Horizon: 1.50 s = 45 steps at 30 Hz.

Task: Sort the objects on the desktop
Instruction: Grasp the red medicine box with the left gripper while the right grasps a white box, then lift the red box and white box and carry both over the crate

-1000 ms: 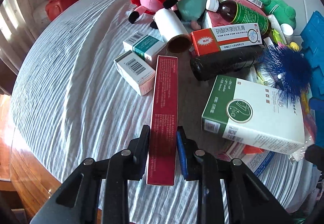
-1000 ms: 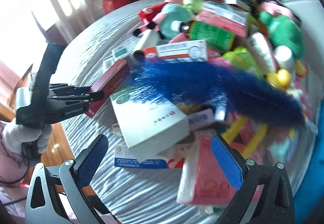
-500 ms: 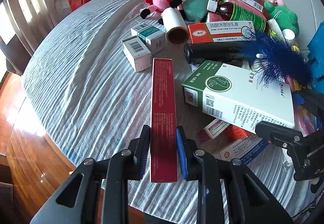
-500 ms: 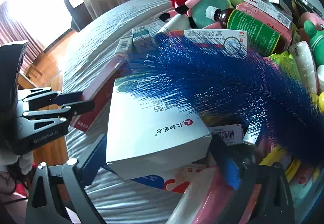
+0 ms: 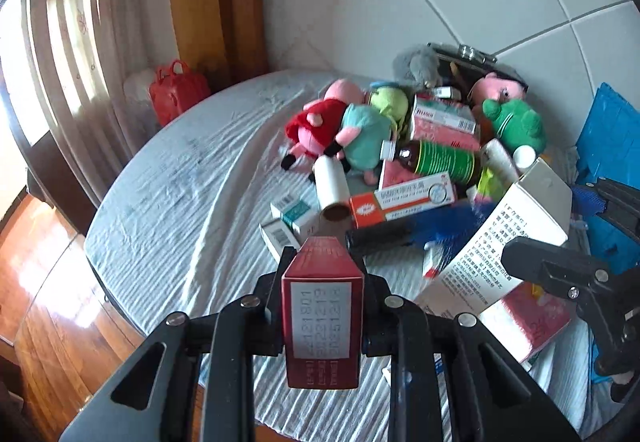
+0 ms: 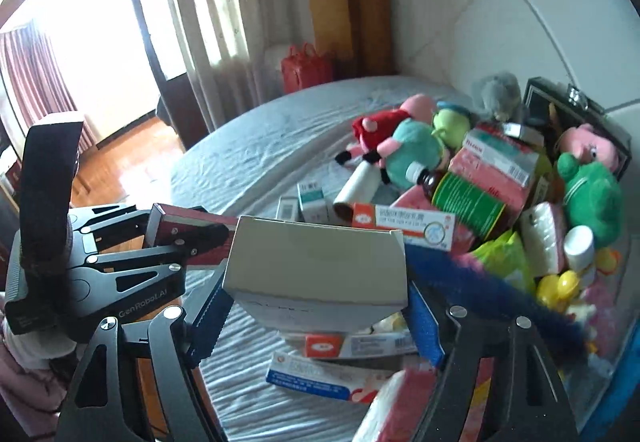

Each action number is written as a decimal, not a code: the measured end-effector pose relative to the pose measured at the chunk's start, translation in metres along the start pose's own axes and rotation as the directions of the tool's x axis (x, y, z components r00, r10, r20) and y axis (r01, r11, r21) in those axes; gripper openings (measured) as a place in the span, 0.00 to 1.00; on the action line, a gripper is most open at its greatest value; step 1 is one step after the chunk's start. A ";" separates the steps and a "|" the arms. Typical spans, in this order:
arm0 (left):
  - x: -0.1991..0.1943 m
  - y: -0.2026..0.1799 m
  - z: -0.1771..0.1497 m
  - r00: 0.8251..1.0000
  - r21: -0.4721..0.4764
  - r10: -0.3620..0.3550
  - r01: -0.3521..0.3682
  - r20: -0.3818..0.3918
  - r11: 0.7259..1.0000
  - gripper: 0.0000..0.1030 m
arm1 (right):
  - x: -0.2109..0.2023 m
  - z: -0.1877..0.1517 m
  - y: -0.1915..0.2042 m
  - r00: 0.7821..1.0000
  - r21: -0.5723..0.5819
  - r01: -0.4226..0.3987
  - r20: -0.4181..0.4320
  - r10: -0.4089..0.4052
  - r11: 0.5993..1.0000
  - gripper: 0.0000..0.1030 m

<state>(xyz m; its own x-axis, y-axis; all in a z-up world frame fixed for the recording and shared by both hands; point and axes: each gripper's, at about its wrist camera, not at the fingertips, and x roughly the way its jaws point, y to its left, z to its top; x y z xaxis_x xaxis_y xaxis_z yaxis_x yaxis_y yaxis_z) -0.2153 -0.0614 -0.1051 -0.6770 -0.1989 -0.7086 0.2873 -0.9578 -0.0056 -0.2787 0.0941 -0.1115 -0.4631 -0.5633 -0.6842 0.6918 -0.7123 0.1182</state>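
Note:
My left gripper (image 5: pixel 322 284) is shut on a long dark red box (image 5: pixel 322 318) and holds it lifted above the table edge, its end face toward the camera. It shows in the right wrist view (image 6: pixel 192 230) at the left. My right gripper (image 6: pixel 316 306) is shut on a large white medicine box (image 6: pixel 316 266) and holds it tilted up above the pile. The same box (image 5: pixel 500 246) shows at the right of the left wrist view.
A round table with a pale blue cloth (image 5: pixel 180 202) carries a heap of plush toys (image 5: pixel 352 130), a brown bottle (image 5: pixel 436 162), an orange and white box (image 5: pixel 404 198), small boxes (image 5: pixel 288 222) and a blue feather (image 6: pixel 480 286). A blue bin (image 5: pixel 608 146) stands at the right.
Both grippers have risen from the table. The left one has lifted the red box. The right one has closed on the white box and tipped it up.

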 end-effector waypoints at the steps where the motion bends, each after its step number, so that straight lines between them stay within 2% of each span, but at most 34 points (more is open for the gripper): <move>1: -0.006 -0.002 0.008 1.000 0.011 -0.008 0.008 0.024 1.000 0.24 | -0.010 0.006 -0.003 1.000 0.009 0.013 0.021 -0.013 1.000 0.75; 5: -0.028 -0.014 0.043 0.991 0.064 -0.058 0.051 0.122 0.997 0.24 | -0.050 0.029 -0.013 0.991 0.056 0.087 0.100 -0.092 0.995 0.75; 7: -0.039 -0.025 0.061 0.981 0.084 -0.086 0.072 0.174 0.994 0.24 | -0.074 0.040 -0.020 0.978 0.088 0.140 0.143 -0.151 0.986 0.75; 10: -0.052 -0.046 0.087 0.960 0.140 -0.158 0.128 0.232 0.982 0.24 | -0.112 0.053 -0.033 0.945 0.141 0.229 0.203 -0.255 0.963 0.75; 13: -0.068 -0.074 0.110 0.930 0.205 -0.239 0.185 0.280 0.961 0.24 | -0.156 0.063 -0.052 0.885 0.221 0.345 0.247 -0.394 0.912 0.75; 17: -0.092 -0.121 0.135 0.872 0.298 -0.375 0.285 0.313 0.911 0.24 | -0.221 0.063 -0.076 0.762 0.331 0.508 0.257 -0.594 0.795 0.75; 19: -0.108 -0.150 0.145 0.833 0.351 -0.451 0.338 0.321 0.873 0.24 | -0.253 0.060 -0.082 0.706 0.372 0.562 0.250 -0.663 0.739 0.75; 20: -0.117 -0.166 0.150 0.809 0.378 -0.492 0.367 0.321 0.850 0.24 | -0.276 0.057 -0.087 0.662 0.400 0.598 0.241 -0.709 0.694 0.75; 24: -0.155 -0.228 0.164 0.715 0.469 -0.635 0.472 0.292 0.747 0.24 | -0.343 0.040 -0.100 0.532 0.458 0.696 0.189 -0.825 0.553 0.75; 26: -0.174 -0.258 0.167 0.671 0.511 -0.687 0.502 0.279 0.698 0.24 | -0.375 0.027 -0.111 0.487 0.479 0.728 0.143 -0.862 0.490 0.75; 29: -0.202 -0.305 0.164 0.604 0.567 -0.765 0.558 0.223 0.606 0.24 | -0.407 0.001 -0.126 0.437 0.487 0.772 0.057 -0.898 0.407 0.75; 32: -0.216 -0.351 0.151 0.570 0.619 -0.812 0.596 0.124 0.512 0.24 | -0.431 -0.033 -0.144 0.408 0.470 0.816 -0.054 -0.912 0.337 0.75; 33: -0.217 -0.366 0.144 0.565 0.637 -0.821 0.603 0.085 0.481 0.24 | -0.435 -0.045 -0.147 0.403 0.459 0.828 -0.086 -0.911 0.323 0.75; 35: -0.216 -0.394 0.123 0.575 0.666 -0.818 0.610 0.000 0.429 0.24 | -0.437 -0.070 -0.156 0.401 0.440 0.846 -0.150 -0.904 0.302 0.75; 37: -0.208 -0.418 0.100 0.588 0.678 -0.803 0.632 -0.103 0.375 0.24 | -0.437 -0.097 -0.171 0.417 0.425 0.854 -0.213 -0.883 0.301 0.75; 39: -0.199 -0.440 0.080 0.600 0.675 -0.773 0.659 -0.207 0.332 0.24 | -0.435 -0.124 -0.187 0.451 0.421 0.849 -0.263 -0.853 0.320 0.75; 41: -0.190 -0.458 0.065 0.623 0.675 -0.732 0.668 -0.278 0.312 0.24 | -0.438 -0.152 -0.195 0.482 0.421 0.842 -0.302 -0.822 0.339 0.75; 42: -0.186 -0.466 0.057 0.638 0.685 -0.707 0.662 -0.305 0.303 0.24 | -0.438 -0.161 -0.202 0.492 0.419 0.840 -0.315 -0.812 0.346 0.75; 45: -0.173 -0.481 0.041 0.689 0.709 -0.635 0.637 -0.349 0.302 0.24 | -0.439 -0.182 -0.216 0.509 0.404 0.840 -0.357 -0.784 0.361 0.75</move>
<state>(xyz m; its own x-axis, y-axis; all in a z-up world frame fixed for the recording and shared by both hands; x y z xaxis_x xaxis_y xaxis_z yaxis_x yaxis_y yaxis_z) -0.2637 0.4249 0.0493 -0.4128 0.5434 -0.7310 -0.8251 -0.5629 0.0475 -0.1244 0.5714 0.0320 -0.5802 0.4210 -0.6972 -0.3633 -0.8999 -0.2411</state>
